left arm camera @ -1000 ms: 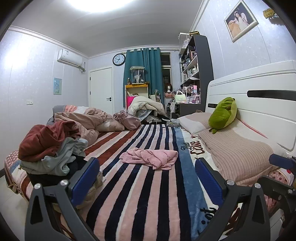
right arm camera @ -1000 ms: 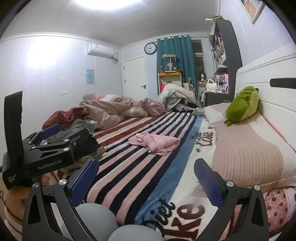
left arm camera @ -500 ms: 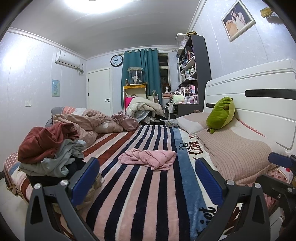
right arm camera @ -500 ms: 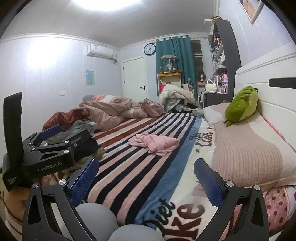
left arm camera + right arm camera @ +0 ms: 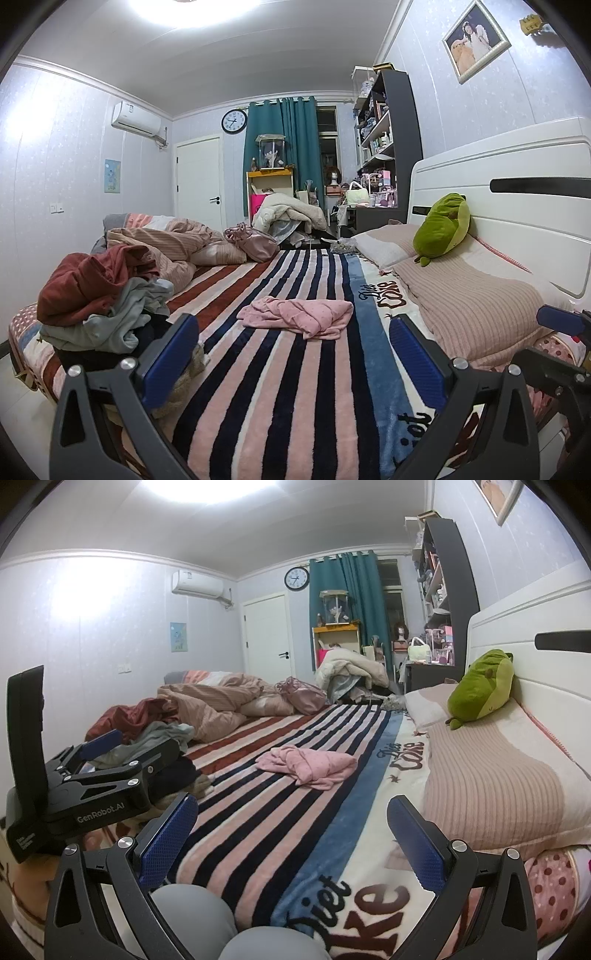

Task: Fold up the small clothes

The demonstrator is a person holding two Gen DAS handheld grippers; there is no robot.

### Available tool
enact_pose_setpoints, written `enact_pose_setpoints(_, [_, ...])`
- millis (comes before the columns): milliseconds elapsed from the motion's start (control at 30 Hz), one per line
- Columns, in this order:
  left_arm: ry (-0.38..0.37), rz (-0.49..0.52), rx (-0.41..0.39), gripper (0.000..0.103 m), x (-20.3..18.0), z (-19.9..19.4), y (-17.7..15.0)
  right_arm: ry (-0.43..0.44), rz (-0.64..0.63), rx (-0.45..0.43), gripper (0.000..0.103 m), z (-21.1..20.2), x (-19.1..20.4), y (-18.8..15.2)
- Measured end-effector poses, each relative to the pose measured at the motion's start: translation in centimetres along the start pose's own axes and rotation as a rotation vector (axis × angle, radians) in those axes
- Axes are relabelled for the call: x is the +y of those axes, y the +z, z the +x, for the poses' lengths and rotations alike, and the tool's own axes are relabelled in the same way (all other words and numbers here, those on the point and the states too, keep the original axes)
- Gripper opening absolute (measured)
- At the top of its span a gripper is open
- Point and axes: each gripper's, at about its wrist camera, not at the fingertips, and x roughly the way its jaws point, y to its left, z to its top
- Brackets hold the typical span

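Pink top: a small pink top point(image 5: 295, 316) lies crumpled on the striped blanket point(image 5: 295, 387), in the middle of the left wrist picture. No gripper touches it.
Which way it lies: its long side runs left to right across the picture, crossing the stripes.
How it looks: soft, light pink, bunched up with many folds. One corner sticks out toward the bottom of the frame.
Left gripper: the left gripper point(image 5: 295, 354) sits at the bottom of its picture. Its blue fingers point(image 5: 170, 349) are wide apart and hold nothing.
Right gripper: the right gripper point(image 5: 291, 840) also has its fingers wide apart, with nothing in them.
Clothes pile: a heap of red and grey clothes point(image 5: 99, 295) sits at the left of the frame.
Only in the right wrist picture: the left gripper's black body shows at the left edge, and two grey round shapes point(image 5: 229, 930) fill the bottom.
Only in the left wrist picture: a framed photo point(image 5: 476, 38) hangs whole in the upper right.
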Motion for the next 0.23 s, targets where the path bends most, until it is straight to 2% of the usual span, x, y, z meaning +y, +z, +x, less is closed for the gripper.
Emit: enact_pose_setpoints(233, [-0.014, -0.003, 0.008, 0.102, -0.07, 0.13, 0.12, -0.007, 0.001, -0.004, 0.103, 0.0, 0.29, 0.0])
